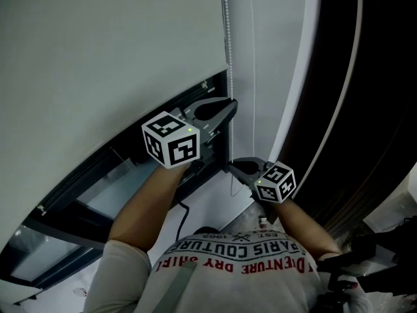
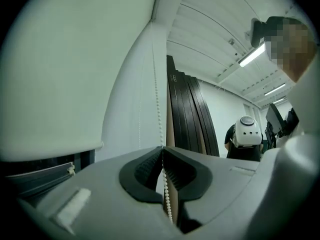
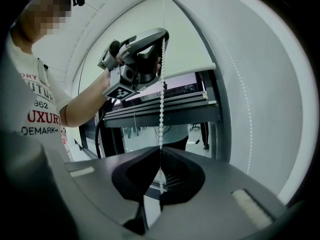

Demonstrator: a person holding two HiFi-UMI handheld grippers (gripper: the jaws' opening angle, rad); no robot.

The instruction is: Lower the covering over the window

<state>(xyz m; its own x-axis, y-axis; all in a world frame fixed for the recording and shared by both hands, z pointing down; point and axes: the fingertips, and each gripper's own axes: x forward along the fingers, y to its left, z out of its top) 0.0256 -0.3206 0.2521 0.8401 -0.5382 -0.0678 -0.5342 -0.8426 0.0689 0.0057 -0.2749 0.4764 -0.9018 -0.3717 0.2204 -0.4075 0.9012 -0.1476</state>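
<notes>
while the left gripper and, below its fingers, the right gripper both pinch the bead chain between closed fingers, we'd pull straight down, freeing one grip at a time, so the blind above descends evenly.

Centre: left gripper and right gripper, grey shells, black ribbed pads; left cube and right cube, black-and-white square markers, green lights. Bottom: white short-sleeved T-shirt, red and dark lettering.

Head view looks down; both tool views look up, close, sharing bead chain.
</notes>
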